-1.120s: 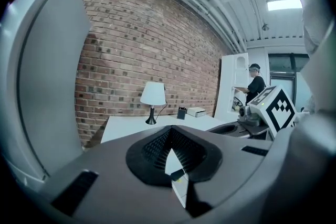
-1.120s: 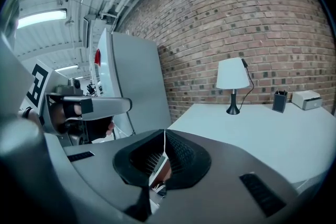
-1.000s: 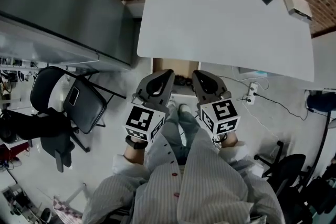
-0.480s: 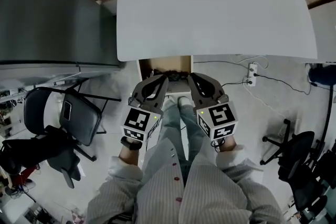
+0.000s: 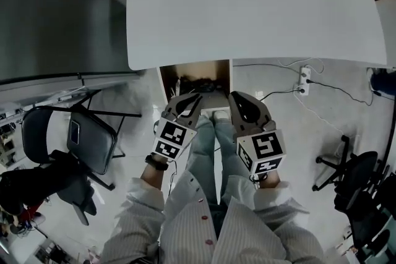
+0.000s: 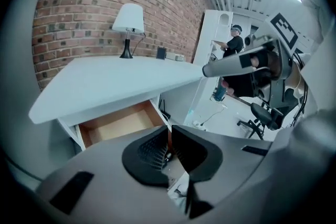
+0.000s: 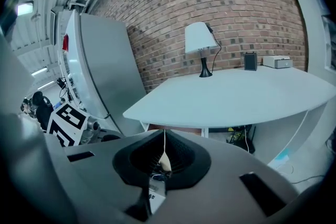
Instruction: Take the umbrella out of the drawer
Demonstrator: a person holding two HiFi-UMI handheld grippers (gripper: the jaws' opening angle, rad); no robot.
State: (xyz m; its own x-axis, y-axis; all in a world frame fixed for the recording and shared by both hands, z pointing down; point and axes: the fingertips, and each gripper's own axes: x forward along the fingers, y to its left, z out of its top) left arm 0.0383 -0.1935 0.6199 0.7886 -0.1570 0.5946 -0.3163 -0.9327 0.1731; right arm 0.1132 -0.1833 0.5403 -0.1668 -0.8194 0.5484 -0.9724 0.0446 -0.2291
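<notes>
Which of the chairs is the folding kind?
The black chair at left: thin tube legs, flat item on its seat. The office chair at right has wheels.

Seen from above, a person in a striped shirt [image 5: 241,229] holds the left gripper [image 5: 197,97] and right gripper [image 5: 234,97] side by side before an open drawer [image 5: 169,74] under the white bench's [image 5: 247,3] near edge. A folding chair [image 5: 90,140] stands left.

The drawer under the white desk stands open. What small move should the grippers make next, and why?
Probably open the left gripper and ease it toward the drawer. Both it and the right gripper are shut and empty, short of the open drawer, where a dark object, perhaps the umbrella, lies toward the back.
</notes>
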